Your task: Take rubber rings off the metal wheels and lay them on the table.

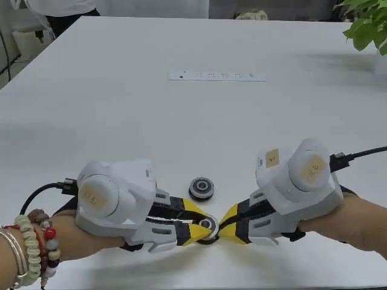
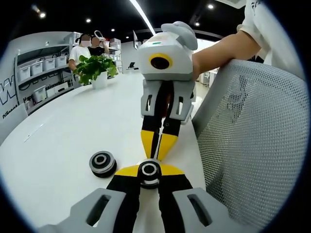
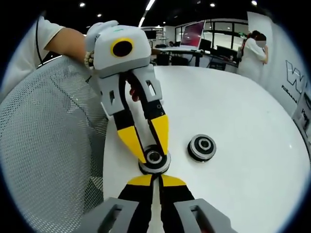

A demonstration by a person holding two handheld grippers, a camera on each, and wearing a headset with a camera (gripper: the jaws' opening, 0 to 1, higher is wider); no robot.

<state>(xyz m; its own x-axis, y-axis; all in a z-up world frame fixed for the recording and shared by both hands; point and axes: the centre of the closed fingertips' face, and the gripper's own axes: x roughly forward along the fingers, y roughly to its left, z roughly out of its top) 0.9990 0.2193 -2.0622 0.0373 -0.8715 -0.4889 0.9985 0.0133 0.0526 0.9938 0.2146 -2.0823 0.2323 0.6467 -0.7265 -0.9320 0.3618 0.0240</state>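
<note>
Left claw (image 1: 204, 228) pinches 1 wheel (image 2: 149, 173); right claw (image 1: 226, 223) pressed together against its rim.

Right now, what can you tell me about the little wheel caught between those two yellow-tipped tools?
The wheel is small and round: a metal hub with a centre hole, ringed in black rubber. It sits face up near the front edge of the white table. The left gripper clamps its sides; the right gripper touches its rim with closed tips.
</note>
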